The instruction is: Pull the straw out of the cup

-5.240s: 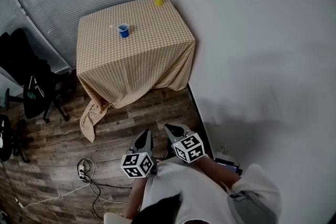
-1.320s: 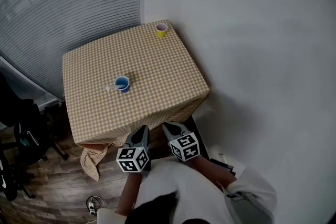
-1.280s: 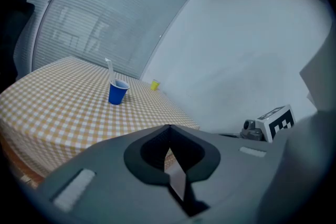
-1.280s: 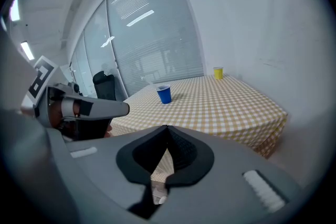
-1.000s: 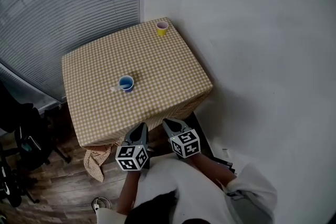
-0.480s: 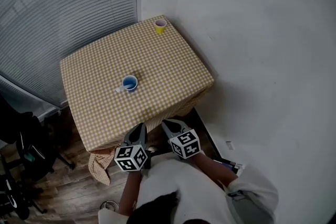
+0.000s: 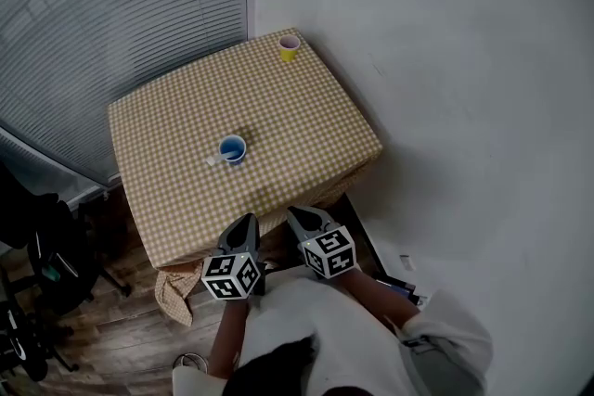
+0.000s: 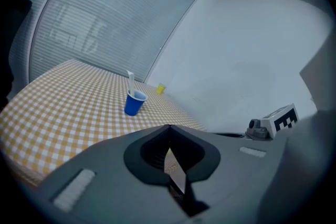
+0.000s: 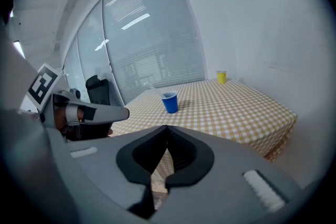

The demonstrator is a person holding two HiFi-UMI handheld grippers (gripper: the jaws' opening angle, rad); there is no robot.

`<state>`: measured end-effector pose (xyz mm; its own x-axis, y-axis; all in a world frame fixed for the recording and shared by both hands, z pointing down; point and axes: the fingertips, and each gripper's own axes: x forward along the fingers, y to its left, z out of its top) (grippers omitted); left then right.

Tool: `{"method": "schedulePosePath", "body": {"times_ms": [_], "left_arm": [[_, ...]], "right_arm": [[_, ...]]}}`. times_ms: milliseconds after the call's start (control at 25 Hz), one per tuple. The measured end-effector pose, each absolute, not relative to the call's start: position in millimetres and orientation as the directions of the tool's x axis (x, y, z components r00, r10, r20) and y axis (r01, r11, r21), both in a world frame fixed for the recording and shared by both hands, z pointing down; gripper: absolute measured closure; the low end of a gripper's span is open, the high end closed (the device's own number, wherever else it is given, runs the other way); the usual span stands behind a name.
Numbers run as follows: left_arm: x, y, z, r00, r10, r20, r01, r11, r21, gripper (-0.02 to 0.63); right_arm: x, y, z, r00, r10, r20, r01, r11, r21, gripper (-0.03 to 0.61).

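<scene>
A blue cup stands near the middle of the checked table, with a white straw leaning out of it. The same blue cup shows far ahead in the left gripper view, and as the cup in the right gripper view. My left gripper and right gripper hang side by side just off the table's near edge, well short of the cup. Both have their jaws closed together with nothing between them.
A yellow cup stands at the table's far corner by the white wall. Window blinds run behind the table. Black office chairs stand on the wood floor at the left. A corner of the tablecloth hangs down near my left gripper.
The table has drawn closer to both grippers since the earliest frame, from across the room to just past the jaws. Over the last second the view shifted only slightly.
</scene>
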<state>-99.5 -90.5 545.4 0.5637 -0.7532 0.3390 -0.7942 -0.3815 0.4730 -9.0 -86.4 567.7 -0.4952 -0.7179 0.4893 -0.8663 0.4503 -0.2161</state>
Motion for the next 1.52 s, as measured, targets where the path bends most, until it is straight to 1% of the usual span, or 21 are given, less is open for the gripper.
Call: {"method": "schedulePosePath", "body": {"times_ms": [320, 720, 1080, 1200, 1240, 1280, 1520], "left_arm": [[-97.6, -117.5, 549.2, 0.529, -0.774, 0.348, -0.808, -0.335, 0.485, 0.6], [-98.1, -151.9, 552.4, 0.448, -0.818, 0.361, -0.836, -0.24, 0.493, 0.6], [-110.7, -176.9, 554.2, 0.377, -0.843, 0.382, -0.868, -0.178, 0.464, 0.6], [-117.9, -183.8, 552.8, 0.35, -0.853, 0.387, -0.879, -0.156, 0.45, 0.6], [-120.3, -185.6, 552.5, 0.34, -0.857, 0.388, -0.883, -0.148, 0.445, 0.6], [-122.4, -187.1, 552.3, 0.33, -0.86, 0.39, -0.886, -0.14, 0.442, 0.6], [-138.2, -191.0, 553.6, 0.269, -0.875, 0.403, -0.891, -0.067, 0.449, 0.601]], "right_arm": [[-14.2, -116.4, 565.9, -0.553, -0.682, 0.479, -0.826, 0.526, -0.203, 0.572], [-13.4, -161.0, 569.0, -0.628, -0.608, 0.486, -0.766, 0.592, -0.25, 0.572], [-30.9, -193.0, 569.9, -0.689, -0.547, 0.475, -0.706, 0.655, -0.27, 0.572], [-44.0, -200.6, 564.9, -0.734, -0.512, 0.446, -0.659, 0.696, -0.285, 0.572], [-48.5, -202.5, 563.2, -0.751, -0.498, 0.434, -0.64, 0.71, -0.294, 0.562], [-52.2, -204.5, 562.5, -0.763, -0.484, 0.428, -0.625, 0.721, -0.298, 0.529], [-71.3, -215.5, 562.0, -0.794, -0.432, 0.429, -0.57, 0.775, -0.273, 0.526]]}}
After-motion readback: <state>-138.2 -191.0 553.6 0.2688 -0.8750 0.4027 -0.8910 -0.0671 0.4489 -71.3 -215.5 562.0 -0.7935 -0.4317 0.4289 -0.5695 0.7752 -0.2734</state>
